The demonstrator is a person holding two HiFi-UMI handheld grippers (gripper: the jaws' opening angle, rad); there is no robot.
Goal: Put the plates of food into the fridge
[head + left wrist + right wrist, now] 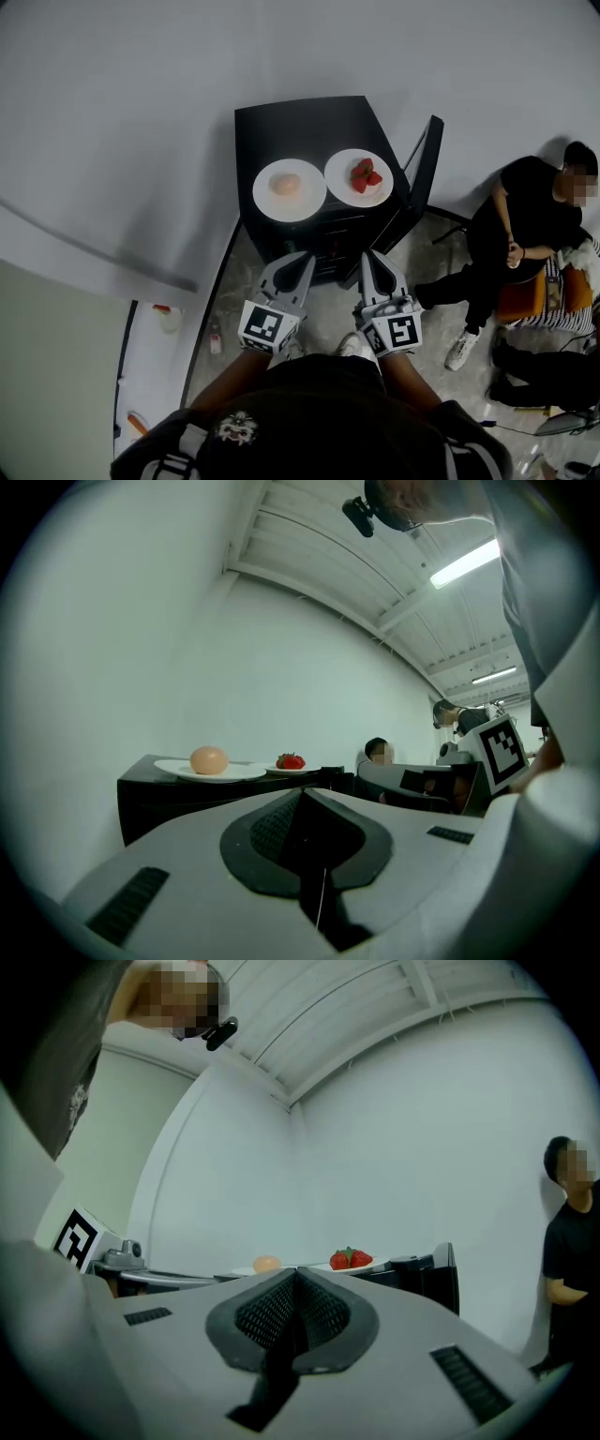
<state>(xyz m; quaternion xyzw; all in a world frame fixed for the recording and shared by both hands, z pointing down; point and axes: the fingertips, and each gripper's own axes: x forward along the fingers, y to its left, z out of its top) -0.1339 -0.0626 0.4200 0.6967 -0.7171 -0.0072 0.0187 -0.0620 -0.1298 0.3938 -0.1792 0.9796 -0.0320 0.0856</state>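
Note:
A small black fridge (309, 122) stands against the wall with its door (427, 159) swung open on the right. Two white plates sit on its top. The left plate (289, 190) carries a round peach-coloured food (208, 759). The right plate (359, 178) carries strawberries (351, 1259). My left gripper (302, 259) and right gripper (371, 257) hover side by side in front of the fridge, below its top and pointing at it. Each has its jaws together with nothing between them. The left gripper (302, 795) and right gripper (295, 1274) sit short of the plates and touch nothing.
A person (525, 234) sits to the right of the fridge, legs stretched toward it. More legs and a chair (539, 295) lie further right. A low white ledge (155, 356) with small items runs along the left. The wall stands close behind the fridge.

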